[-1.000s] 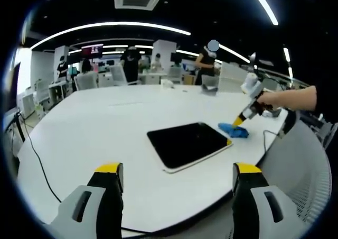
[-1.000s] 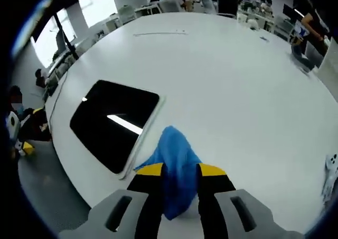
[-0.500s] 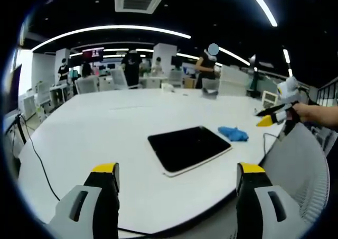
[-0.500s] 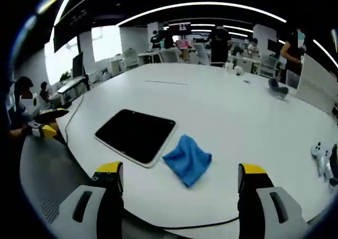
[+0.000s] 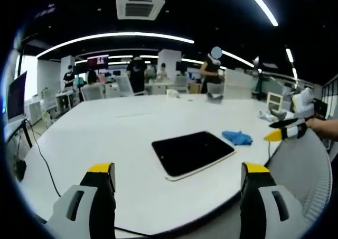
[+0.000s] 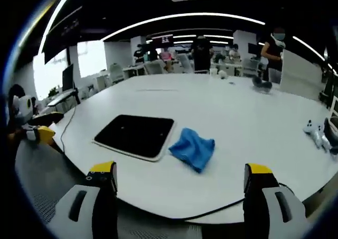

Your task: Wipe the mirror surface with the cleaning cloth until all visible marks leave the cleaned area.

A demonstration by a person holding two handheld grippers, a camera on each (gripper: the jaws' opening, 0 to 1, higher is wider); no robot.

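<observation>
Released a second ago, the cleaning cloth [image 6: 193, 148] now lies crumpled on the white table [image 6: 248, 117], clear of the right gripper [image 6: 181, 176], whose jaws then pinched it and now stand wide apart at the bottom of the right gripper view. That gripper has drawn back from the table edge: in the left gripper view it sits at about three o'clock, off the table's rim, held by a hand [image 5: 323, 127], where before it reached down onto the cloth.

The table is the largest thing in both views, round-edged and white. On it the mirror [image 6: 134, 135], a dark rounded rectangle with a pale border, lies flat at about eleven o'clock from the cloth in the right gripper view, the two just beside each other but not touching. In the left gripper view the mirror [image 5: 191, 152] lies dead ahead at twelve o'clock between the spread jaws of the left gripper [image 5: 179, 176], with the cloth [image 5: 236, 137] at about two o'clock from it. A thin dark cable [image 5: 39, 157] trails over the table at nine o'clock.

Marks on the mirror cannot be made out at this size. Both grippers hold nothing.
</observation>
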